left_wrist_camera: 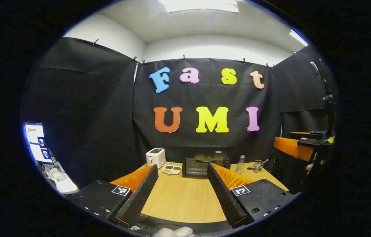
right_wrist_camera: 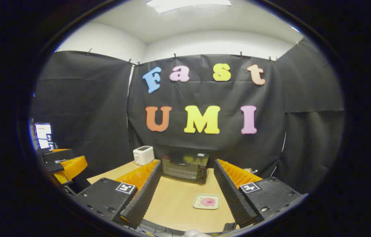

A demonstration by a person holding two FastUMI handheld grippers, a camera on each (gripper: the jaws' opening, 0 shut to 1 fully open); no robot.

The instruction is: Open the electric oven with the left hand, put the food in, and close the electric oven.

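Note:
The black electric oven (left_wrist_camera: 202, 167) stands at the back of the wooden table (left_wrist_camera: 185, 200), its glass door closed. My left gripper (left_wrist_camera: 182, 165) hovers open well short of it, nothing between its fingers. In the right gripper view the oven (right_wrist_camera: 185, 168) is also closed. A pale square plate with a pink round piece of food (right_wrist_camera: 207, 201) lies on the table (right_wrist_camera: 172, 204) before it. My right gripper (right_wrist_camera: 188, 161) is open above the table, the plate low between its fingers and close to the right one.
A white toaster (left_wrist_camera: 155, 157) and a compartment dish (left_wrist_camera: 171, 169) sit left of the oven. A small bottle (left_wrist_camera: 240, 164) and a glass cup (left_wrist_camera: 257, 166) stand to its right. The other gripper (left_wrist_camera: 299, 146) hangs off the table's right side. A monitor (left_wrist_camera: 36, 141) stands far left.

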